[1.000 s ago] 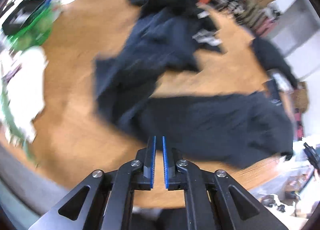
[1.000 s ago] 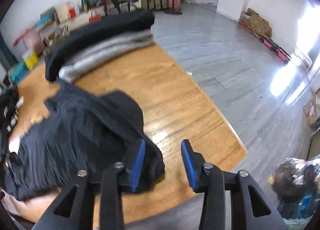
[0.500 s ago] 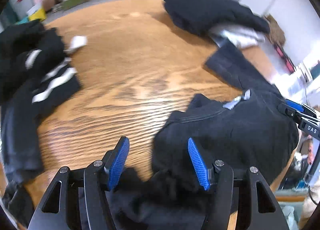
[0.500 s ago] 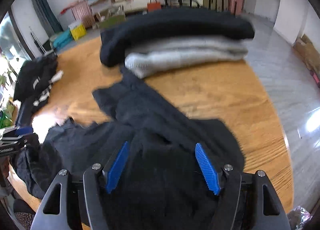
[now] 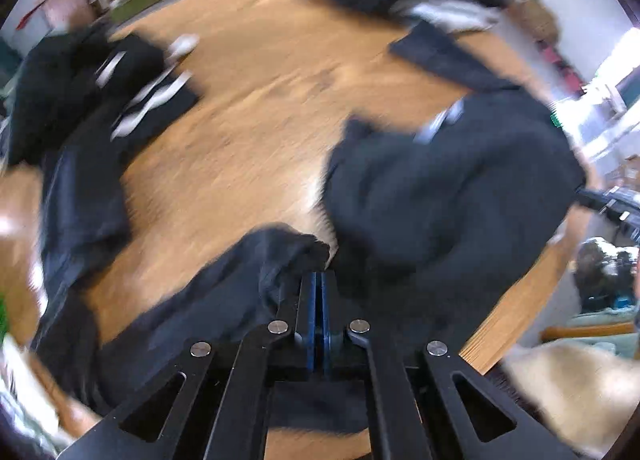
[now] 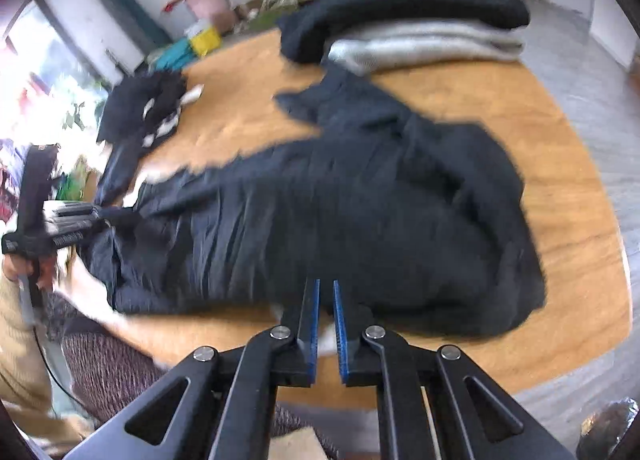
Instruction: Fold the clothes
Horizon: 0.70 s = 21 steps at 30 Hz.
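Right wrist view: dark navy crumpled garment (image 6: 340,212) lies on the wooden table (image 6: 568,188), long axis left to right. My right gripper (image 6: 325,292) is nearly closed on its near hem; my left gripper (image 5: 319,280) is clenched on the garment's other end. Folded black-and-grey stack (image 6: 412,28) beyond; black striped clothes (image 6: 148,112) far left.

Matt black cloth garment (image 6: 360,212) on glossy wooden table (image 6: 560,164).
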### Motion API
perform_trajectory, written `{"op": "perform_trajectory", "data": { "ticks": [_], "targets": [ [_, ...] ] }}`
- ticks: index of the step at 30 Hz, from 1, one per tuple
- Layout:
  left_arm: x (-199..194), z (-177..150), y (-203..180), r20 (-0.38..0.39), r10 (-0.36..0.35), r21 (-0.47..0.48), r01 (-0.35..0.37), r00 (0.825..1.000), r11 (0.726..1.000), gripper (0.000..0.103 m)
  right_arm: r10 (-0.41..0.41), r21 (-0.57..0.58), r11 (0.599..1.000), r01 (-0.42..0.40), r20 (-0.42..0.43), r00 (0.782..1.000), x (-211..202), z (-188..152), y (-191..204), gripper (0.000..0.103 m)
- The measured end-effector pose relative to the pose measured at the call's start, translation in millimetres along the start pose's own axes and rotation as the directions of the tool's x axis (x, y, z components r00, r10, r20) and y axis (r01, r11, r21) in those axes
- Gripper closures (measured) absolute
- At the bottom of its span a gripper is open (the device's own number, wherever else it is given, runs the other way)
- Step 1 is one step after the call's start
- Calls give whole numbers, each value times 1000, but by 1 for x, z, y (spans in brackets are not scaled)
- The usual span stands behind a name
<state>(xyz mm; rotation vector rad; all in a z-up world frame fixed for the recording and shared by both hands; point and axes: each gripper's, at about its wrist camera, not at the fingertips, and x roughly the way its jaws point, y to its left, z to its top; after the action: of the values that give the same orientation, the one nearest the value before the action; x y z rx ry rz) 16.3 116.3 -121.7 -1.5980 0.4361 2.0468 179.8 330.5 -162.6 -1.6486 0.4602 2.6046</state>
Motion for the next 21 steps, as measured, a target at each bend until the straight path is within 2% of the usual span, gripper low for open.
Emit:
{"op": "perform_trajectory", "data": {
  "ticks": [3, 5, 6, 7, 9, 10, 11, 12, 13, 14, 15, 16, 17, 18, 19, 20, 21],
  "targets": [
    [3, -24, 28, -32, 17, -80, -20, 999, 997, 101, -34, 12, 999, 33, 34, 999, -1, 9, -6, 77],
    [-3, -30, 39, 2, 0, -144, 0, 1000, 990, 101, -66, -6, 998, 67, 63, 996, -7, 20, -6, 61],
    [-8, -30, 44, 29, -10, -173, 15, 1000, 985, 101, -83, -21, 996, 85, 84, 993, -8, 28, -4, 48],
    [-12, -31, 48, 57, -20, -201, 31, 998, 979, 100, -99, -40, 994, 104, 107, 989, -9, 37, -2, 40],
    [-13, -30, 50, 69, -47, -237, 62, 997, 969, 91, -99, -50, 993, 107, 132, 986, -7, 50, 1, 34],
    [-12, -29, 50, 63, -48, -242, 62, 997, 968, 71, -87, -57, 994, 94, 119, 989, -1, 56, 3, 27],
    [-10, -31, 48, 52, -35, -234, 46, 998, 971, 46, -75, -64, 995, 81, 99, 992, 6, 60, 6, 25],
    [-7, -30, 42, 41, -19, -219, 28, 999, 975, 37, -65, -84, 994, 70, 60, 996, 17, 62, 11, 26],
    [-3, -29, 37, 28, -13, -205, 18, 1000, 979, 37, -60, -95, 993, 64, 39, 997, 24, 60, 15, 34],
    [1, -29, 33, 14, -9, -191, 12, 1000, 982, 37, -57, -103, 993, 60, 27, 998, 29, 57, 19, 49],
    [6, -29, 29, 0, -5, -177, 5, 1000, 984, 37, -55, -110, 992, 56, 16, 998, 34, 53, 23, 70],
    [10, -29, 25, -9, 17, -157, -19, 1000, 987, 40, -41, -90, 995, 42, 10, 999, 35, 49, 24, 75],
    [15, -29, 23, -17, 47, -136, -49, 999, 990, 51, -23, -59, 998, 23, 8, 1000, 35, 46, 23, 80],
    [16, -31, 22, -17, 47, -124, -49, 999, 991, 72, -5, -28, 1000, 5, 6, 1000, 35, 42, 22, 86],
    [15, -32, 22, -15, 37, -117, -39, 999, 992, 84, 13, 2, 1000, -13, 5, 1000, 35, 38, 21, 88],
    [13, -38, 27, -16, 35, -126, -37, 999, 991, 93, 24, 10, 1000, -24, 2, 1000, 33, 34, 23, 89],
    [11, -44, 33, -19, 37, -142, -39, 999, 989, 95, 42, 9, 999, -42, 4, 999, 26, 30, 24, 90]
  ]
}}
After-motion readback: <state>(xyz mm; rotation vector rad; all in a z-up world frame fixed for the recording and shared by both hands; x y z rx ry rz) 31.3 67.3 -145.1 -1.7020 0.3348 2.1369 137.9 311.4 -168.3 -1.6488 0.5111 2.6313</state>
